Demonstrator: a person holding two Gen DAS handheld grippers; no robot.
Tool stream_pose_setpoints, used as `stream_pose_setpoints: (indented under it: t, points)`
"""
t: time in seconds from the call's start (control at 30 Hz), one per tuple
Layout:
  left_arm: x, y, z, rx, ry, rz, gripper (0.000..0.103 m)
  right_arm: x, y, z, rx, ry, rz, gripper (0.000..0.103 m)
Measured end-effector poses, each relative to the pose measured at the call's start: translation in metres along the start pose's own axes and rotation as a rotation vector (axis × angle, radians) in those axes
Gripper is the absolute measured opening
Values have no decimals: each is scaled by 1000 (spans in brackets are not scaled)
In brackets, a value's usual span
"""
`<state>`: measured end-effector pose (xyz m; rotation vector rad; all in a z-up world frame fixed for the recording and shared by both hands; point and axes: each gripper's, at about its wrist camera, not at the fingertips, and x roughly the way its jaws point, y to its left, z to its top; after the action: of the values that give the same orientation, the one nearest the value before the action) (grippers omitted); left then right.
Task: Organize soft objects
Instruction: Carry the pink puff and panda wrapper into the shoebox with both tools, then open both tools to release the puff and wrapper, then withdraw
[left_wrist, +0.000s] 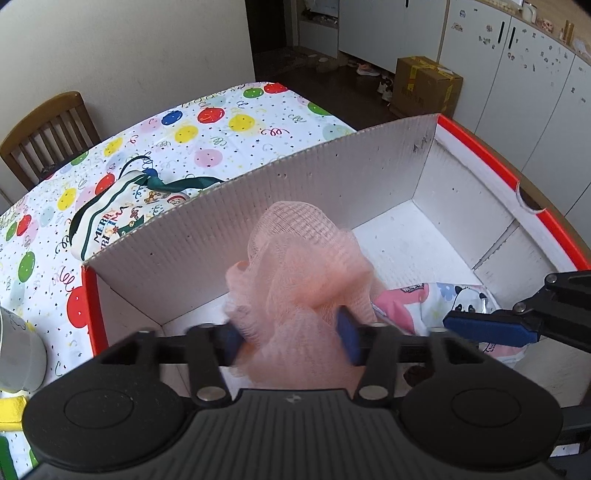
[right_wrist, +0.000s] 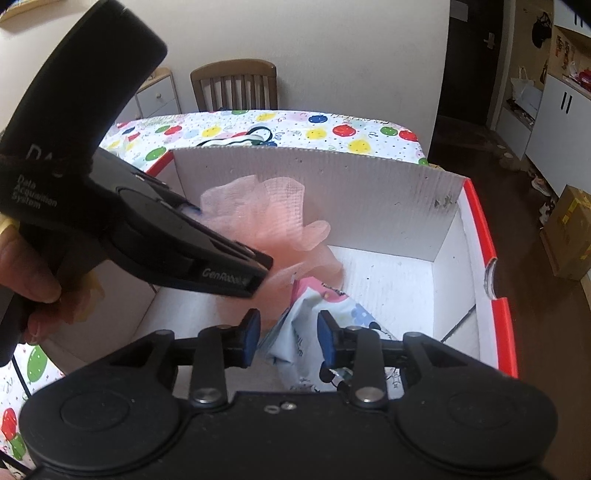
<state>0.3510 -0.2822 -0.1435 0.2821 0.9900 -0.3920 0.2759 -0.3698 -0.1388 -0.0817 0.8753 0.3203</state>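
Observation:
A white cardboard box (left_wrist: 369, 173) with a red rim stands on the table. Over its near left corner, a pink mesh bath pouf (left_wrist: 303, 251) sits between the jaws of my left gripper (left_wrist: 291, 339). The jaws stand apart and the fluffy mesh only brushes the blue pads. A pastel packet (right_wrist: 303, 325) printed with pandas and flowers lies on the box floor. My right gripper (right_wrist: 289, 334) is open around its upper end, with a gap on the left side. In the right wrist view the left gripper's finger (right_wrist: 255, 280) and the pouf (right_wrist: 266, 210) are just above that packet.
A Christmas-print pouch (left_wrist: 122, 218) with green straps lies on the balloon tablecloth (left_wrist: 207, 140) behind the box's tall back flap. A grey cup (left_wrist: 18, 354) stands at the near left. A wooden chair (left_wrist: 48, 136) is behind the table. A brown carton (left_wrist: 424, 85) sits on the floor.

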Motion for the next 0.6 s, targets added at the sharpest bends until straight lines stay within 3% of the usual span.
stream_pose_setpoints:
  t: [0.1, 0.3, 0.6]
  points:
    - [-2, 1, 1, -21, 5, -6, 62, -3, -3, 1, 20, -8, 9, 33]
    - [-12, 2, -1, -48, -13, -22, 66, -12, -10, 1, 53, -27, 12, 46]
    - [-41, 4, -7, -63, -74, -22, 67, -32, -16, 4, 90, -74, 19, 48]
